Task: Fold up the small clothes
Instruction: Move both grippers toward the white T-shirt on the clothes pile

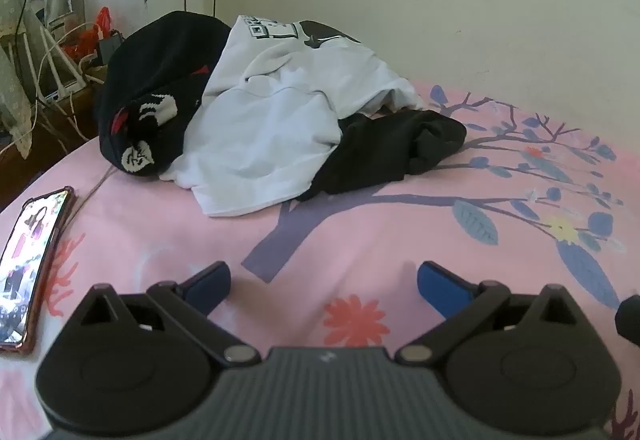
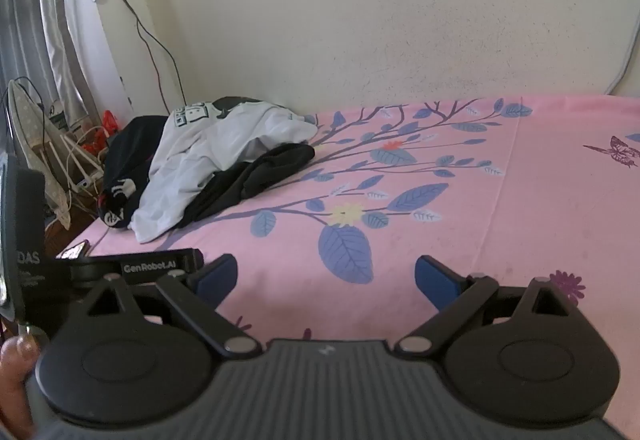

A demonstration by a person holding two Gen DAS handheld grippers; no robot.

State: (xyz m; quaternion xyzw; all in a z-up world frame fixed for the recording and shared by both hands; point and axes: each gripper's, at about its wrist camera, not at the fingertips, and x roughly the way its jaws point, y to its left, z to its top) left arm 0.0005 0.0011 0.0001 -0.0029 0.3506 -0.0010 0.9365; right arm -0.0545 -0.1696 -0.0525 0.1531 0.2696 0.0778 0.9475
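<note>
A heap of clothes lies at the far left of the pink bed sheet (image 1: pixel 360 232). It holds a white printed shirt (image 1: pixel 276 112), a black garment with red and white print (image 1: pixel 156 80) on its left, and a plain black garment (image 1: pixel 392 148) on its right. The same white shirt (image 2: pixel 200 160) and plain black garment (image 2: pixel 260 176) show in the right wrist view. My left gripper (image 1: pixel 324 280) is open and empty above the sheet, short of the heap. My right gripper (image 2: pixel 326 276) is open and empty, further right over the sheet (image 2: pixel 480 220).
A phone (image 1: pixel 30 264) with a lit screen lies on the sheet at the left edge. A cream wall (image 2: pixel 360 20) runs along the far side of the bed. Cables and clutter (image 1: pixel 68 52) stand beyond the bed's left end. The left gripper's body (image 2: pixel 40 272) shows beside my right gripper.
</note>
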